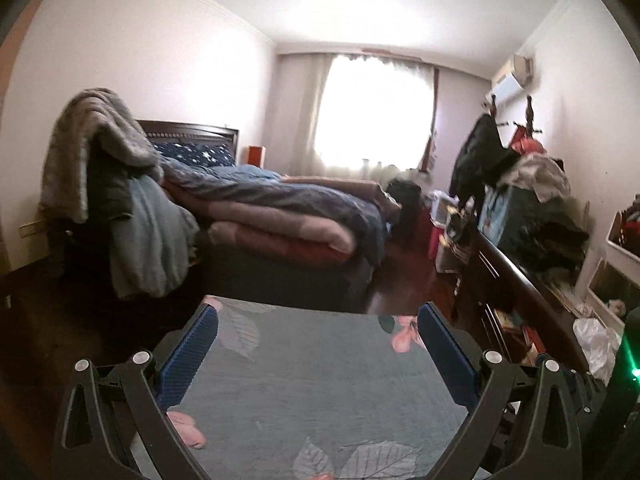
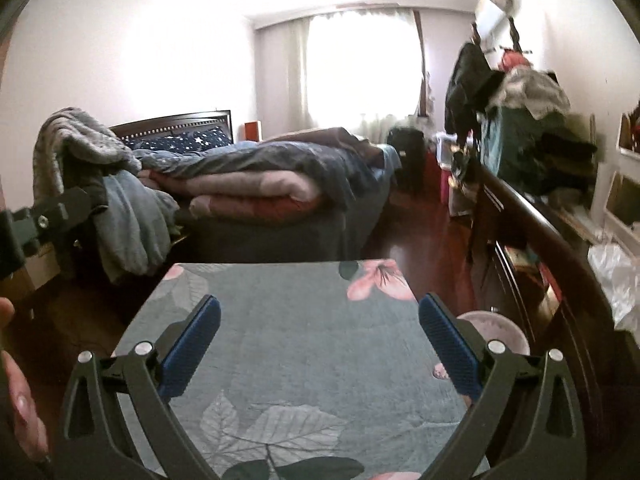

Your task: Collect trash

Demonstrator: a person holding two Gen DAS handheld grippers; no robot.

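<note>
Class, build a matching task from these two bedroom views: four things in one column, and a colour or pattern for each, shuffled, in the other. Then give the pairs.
Things:
1. pillow
2. tablecloth
3. throw draped beside the bed
4. claw pads

Descriptions:
A. plain blue, textured
B. grey and fluffy
C. dark blue with white stars
D. grey-blue with pink flowers and leaves

Pairs: 1-C, 2-D, 3-B, 4-A

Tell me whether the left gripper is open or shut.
Open. In the left wrist view the left gripper has its blue pads spread wide apart, with nothing between them but the floral surface below.
</note>
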